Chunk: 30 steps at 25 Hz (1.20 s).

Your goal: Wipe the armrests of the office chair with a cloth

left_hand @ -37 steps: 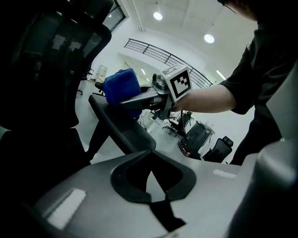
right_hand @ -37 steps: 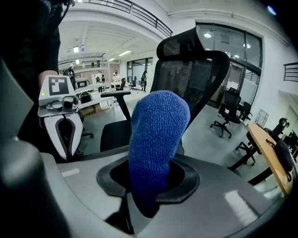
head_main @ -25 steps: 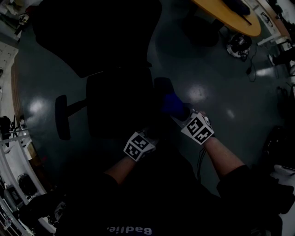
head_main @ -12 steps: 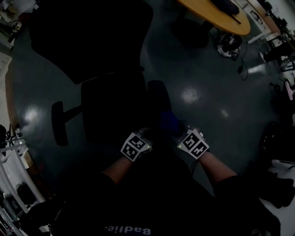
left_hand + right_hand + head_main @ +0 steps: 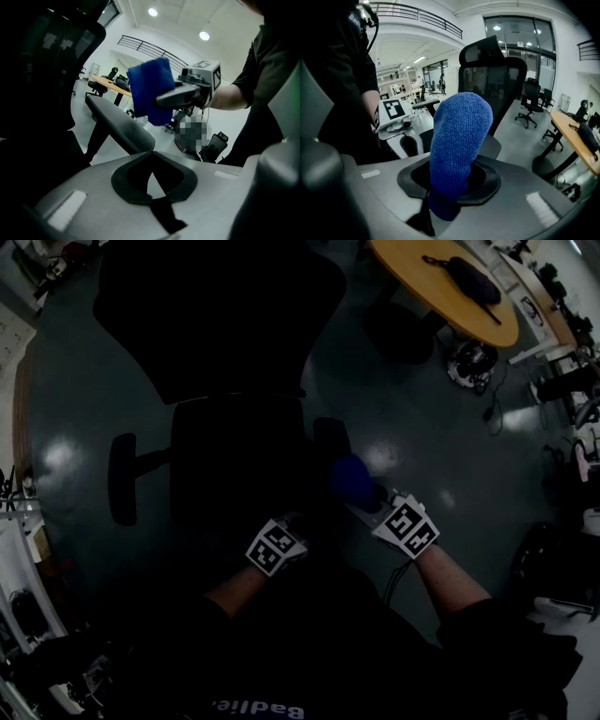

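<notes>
Over the black office chair (image 5: 234, 456), standing at its front, we've got the right tongs (image 5: 370, 501) clamped tight on a folded blue microfibre cloth (image 5: 459, 140). The cloth sticks straight up out of the jaws. The left tongs (image 5: 151, 185) are closed with nothing in them and sit low near the front edge of the seat.

Step-wise, we'd call this the wipe on the padded dark armrest on our right (image 5: 117, 123). The cloth sits right at that pad's near end. Whether it's actually pressing on the pad or just above it, we honestly can't tell from any angle.

Next move, as we read it, is to get the cloth flat on the pad and drag it along the full length with steady pressure. Then the same goes for the matching armrest on our left (image 5: 122, 479), which is well apart from both tongs. The cloth stands tall in the grip, so it may fold over instead of wiping.

On the views, the top-down one is super dark and barely separates cloth from pad. The left gripper view shows it side-on, with the cloth hanging by the pad and the right tongs pinching its edge. Only the right gripper view shows how deep the cloth sits in the jaws.
</notes>
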{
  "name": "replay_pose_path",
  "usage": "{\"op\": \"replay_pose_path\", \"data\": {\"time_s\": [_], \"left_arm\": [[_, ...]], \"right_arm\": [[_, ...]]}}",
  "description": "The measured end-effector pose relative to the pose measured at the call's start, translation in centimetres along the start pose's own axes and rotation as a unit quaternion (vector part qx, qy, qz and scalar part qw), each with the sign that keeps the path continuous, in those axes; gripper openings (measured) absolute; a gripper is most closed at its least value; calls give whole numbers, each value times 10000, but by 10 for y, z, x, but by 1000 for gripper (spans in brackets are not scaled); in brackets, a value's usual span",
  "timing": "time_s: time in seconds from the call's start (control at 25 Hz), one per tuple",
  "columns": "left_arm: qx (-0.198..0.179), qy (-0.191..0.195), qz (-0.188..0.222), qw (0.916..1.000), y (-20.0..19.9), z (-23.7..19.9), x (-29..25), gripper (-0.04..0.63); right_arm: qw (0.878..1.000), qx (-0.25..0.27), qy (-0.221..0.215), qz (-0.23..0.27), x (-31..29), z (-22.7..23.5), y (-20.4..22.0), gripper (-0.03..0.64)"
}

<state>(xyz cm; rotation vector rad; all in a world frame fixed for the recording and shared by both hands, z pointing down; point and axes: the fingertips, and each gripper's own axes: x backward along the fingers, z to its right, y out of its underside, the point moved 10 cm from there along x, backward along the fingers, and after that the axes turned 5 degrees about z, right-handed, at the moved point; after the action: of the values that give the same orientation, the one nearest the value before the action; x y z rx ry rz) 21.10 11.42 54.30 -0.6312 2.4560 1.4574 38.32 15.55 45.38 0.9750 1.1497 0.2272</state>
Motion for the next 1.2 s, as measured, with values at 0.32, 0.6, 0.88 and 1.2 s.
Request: {"op": "replay_pose_path", "data": {"time_s": [0.32, 0.6, 0.88, 1.2], "left_arm": [[320, -303, 229, 9988, 10, 5, -6, 20], [546, -533, 416, 9962, 14, 5, -8, 20], [725, -577, 628, 9937, 19, 7, -9, 20], [827, -677, 824, 9908, 23, 6, -9, 20]], "right_arm": [[9952, 962, 134, -119, -48, 92, -73, 126], [9832, 1637, -239, -767, -113, 122, -94, 126], [9700, 2062, -535, -1168, -150, 127, -84, 126], [9756, 1923, -486, -938, -148, 113, -73, 126]]}}
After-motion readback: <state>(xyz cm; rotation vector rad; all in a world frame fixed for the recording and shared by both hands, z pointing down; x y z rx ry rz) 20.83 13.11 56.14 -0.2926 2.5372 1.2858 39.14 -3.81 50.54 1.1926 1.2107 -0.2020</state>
